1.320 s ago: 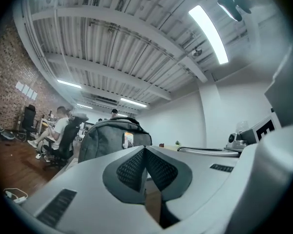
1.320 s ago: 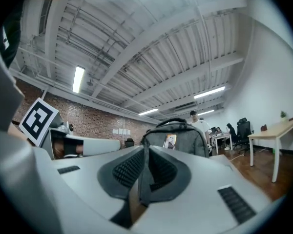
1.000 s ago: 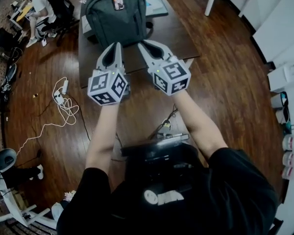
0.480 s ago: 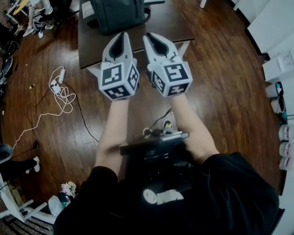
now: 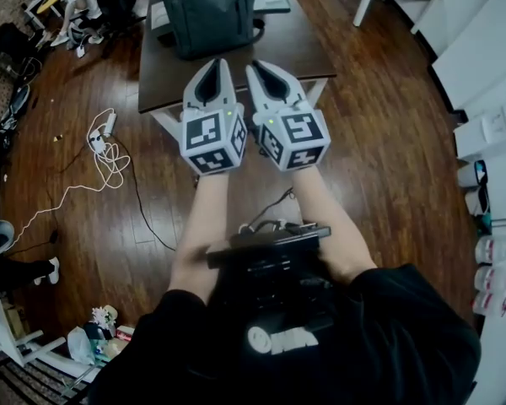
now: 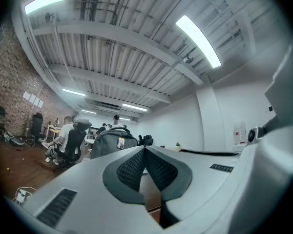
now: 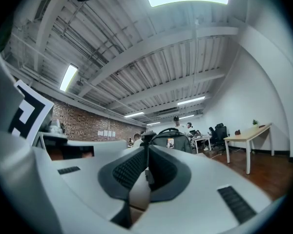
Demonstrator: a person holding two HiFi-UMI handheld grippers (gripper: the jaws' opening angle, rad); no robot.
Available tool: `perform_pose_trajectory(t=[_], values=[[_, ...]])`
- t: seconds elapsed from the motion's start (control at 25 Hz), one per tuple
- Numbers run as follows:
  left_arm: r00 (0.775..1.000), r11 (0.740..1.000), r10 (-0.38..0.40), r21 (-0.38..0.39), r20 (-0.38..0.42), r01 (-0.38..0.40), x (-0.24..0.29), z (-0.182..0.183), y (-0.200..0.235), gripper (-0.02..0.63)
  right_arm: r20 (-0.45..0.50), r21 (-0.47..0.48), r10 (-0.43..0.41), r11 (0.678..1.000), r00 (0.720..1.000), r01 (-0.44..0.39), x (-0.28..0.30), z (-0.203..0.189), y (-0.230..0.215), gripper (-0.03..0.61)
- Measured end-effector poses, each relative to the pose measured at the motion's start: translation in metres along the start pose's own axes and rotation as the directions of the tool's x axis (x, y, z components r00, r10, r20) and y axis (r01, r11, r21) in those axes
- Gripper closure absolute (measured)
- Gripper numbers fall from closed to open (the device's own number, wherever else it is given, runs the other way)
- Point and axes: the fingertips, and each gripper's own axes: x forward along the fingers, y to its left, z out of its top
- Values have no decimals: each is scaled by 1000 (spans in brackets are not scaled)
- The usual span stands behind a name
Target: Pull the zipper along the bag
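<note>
Okay, both tools backed off toward 6 o'clock in the last second: left gripper (image 5: pixel 212 61) and right gripper (image 5: pixel 257 64), jaws closed on nothing, hung at the table (image 5: pixel 304 53) edge. Bag (image 5: pixel 212 11) stood at 12 o'clock, clear of both; I couldn't read the zipper, so no pull was live.

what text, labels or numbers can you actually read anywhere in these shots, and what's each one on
Nothing is readable.
Small pale tag on the grey backpack: too small to read.
White print on the person's black shirt: blurred.
Black-and-white square markers on the cubes: patterns, no letters.
Red-and-white notice on the white wall: too small.
</note>
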Motion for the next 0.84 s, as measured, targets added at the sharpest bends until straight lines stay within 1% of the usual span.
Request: perform_pose_trajectory(t=[0.12,0.24,0.32,0.44,0.6,0.84], values=[[1000,1000,-4,2,-5,4,1,0,-6,614,4,16,12,1000,1000,-12,-3,1,-3,545],[1000,1000,-11,5,-25,11,3,-1,-9,614,-3,-7,25,1000,1000,-25,-1,2,-2,545],[999,1000,-16,6,-32,16,3,-1,-11,614,-9,-4,31,1000,999,-31,-1,-1,-2,545],[999,1000,-21,12,-34,21,7,-1,-11,614,-7,16,33,999,999,-33,2,-4,-5,545],[999,1000,-20,10,-42,21,11,-5,-11,614,-9,5,34,999,999,-34,5,-6,-7,545],[998,1000,-17,8,-68,17,18,-10,-16,614,-7,14,36,999,999,-36,5,-5,-16,545]])
